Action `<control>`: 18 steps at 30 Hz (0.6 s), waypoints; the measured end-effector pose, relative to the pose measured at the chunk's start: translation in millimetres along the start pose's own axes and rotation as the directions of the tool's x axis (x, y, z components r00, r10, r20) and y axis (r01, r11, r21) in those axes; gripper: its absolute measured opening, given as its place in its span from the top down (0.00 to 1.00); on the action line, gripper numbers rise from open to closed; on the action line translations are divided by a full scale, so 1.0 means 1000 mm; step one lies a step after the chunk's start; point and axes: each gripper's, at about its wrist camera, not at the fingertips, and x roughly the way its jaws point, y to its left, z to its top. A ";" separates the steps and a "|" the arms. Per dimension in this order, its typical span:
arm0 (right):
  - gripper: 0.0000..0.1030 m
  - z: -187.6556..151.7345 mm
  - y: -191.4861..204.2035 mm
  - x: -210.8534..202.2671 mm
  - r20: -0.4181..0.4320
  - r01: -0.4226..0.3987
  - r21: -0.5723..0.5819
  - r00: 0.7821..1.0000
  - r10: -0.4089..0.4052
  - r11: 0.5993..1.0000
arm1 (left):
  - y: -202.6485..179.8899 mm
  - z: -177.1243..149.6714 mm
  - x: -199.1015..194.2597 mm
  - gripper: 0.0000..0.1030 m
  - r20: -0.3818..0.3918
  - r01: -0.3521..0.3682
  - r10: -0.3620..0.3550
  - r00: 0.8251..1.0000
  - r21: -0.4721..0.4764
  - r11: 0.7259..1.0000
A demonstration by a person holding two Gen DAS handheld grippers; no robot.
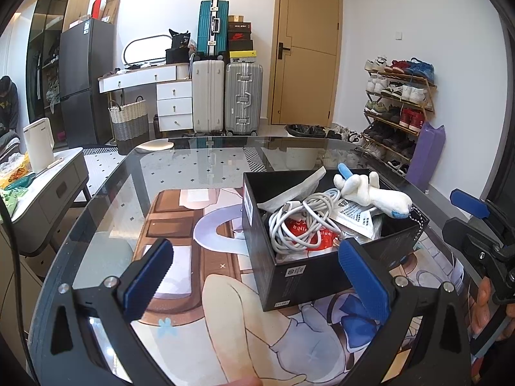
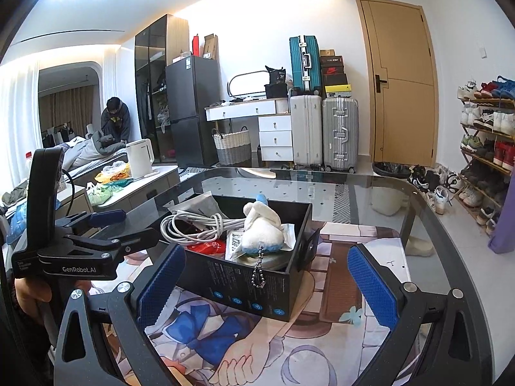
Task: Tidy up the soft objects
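An open black box [image 1: 322,276] stands on a printed mat [image 1: 193,231] on the glass table [image 1: 180,160]. Inside lie a white plush toy [image 1: 370,193] with blue tips and a bead chain, a coiled white cable [image 1: 302,218], a red packet [image 1: 299,236] and paper sachets. My left gripper [image 1: 257,276] is open and empty just in front of the box's near corner. My right gripper [image 2: 265,284] is open and empty before the box [image 2: 251,289], with the plush toy [image 2: 262,228] just beyond its wall. Each view shows the other gripper [image 1: 457,215] [image 2: 138,225] at its edge.
A low side table [image 1: 54,180] with a white kettle [image 1: 38,144] and bags stands to the left. Suitcases [image 1: 225,96], a drawer desk, a fridge and a door line the far wall. A shoe rack [image 1: 399,112] is on the right. A person [image 2: 116,119] bends over a bed far left.
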 end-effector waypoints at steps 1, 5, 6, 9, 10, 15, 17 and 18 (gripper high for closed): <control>0.01 0.000 0.000 0.000 0.001 0.001 0.000 1.000 -0.001 1.000 | 0.000 0.000 0.000 0.00 0.000 0.000 0.000 1.000 0.000 1.000; 0.01 0.000 0.000 0.000 -0.002 0.003 0.003 1.000 -0.003 1.000 | 0.000 0.000 0.000 0.00 -0.001 0.000 0.000 1.000 0.001 1.000; 0.01 0.000 0.000 0.000 -0.003 0.003 0.005 1.000 -0.003 1.000 | 0.000 0.000 0.000 0.00 0.000 0.000 0.000 1.000 0.001 1.000; 0.01 0.000 -0.002 -0.001 -0.001 0.003 0.008 1.000 -0.003 1.000 | 0.000 0.000 0.000 0.00 -0.002 0.000 0.000 1.000 0.001 1.000; 0.01 0.000 -0.002 -0.002 -0.001 0.004 0.008 1.000 -0.004 1.000 | 0.000 0.000 0.000 0.00 -0.002 0.001 -0.001 1.000 0.002 1.000; 0.01 0.000 -0.002 -0.002 -0.001 0.003 0.009 1.000 -0.003 1.000 | 0.000 0.000 0.000 0.00 -0.001 0.000 0.000 1.000 0.001 1.000; 0.01 0.000 -0.003 -0.001 -0.002 0.003 0.012 1.000 -0.003 1.000 | 0.000 0.000 0.000 0.00 -0.001 0.000 0.000 1.000 0.001 1.000; 0.01 0.000 -0.004 -0.002 -0.002 0.004 0.012 1.000 -0.004 1.000 | 0.000 0.000 0.000 0.00 -0.001 0.000 0.000 1.000 0.001 1.000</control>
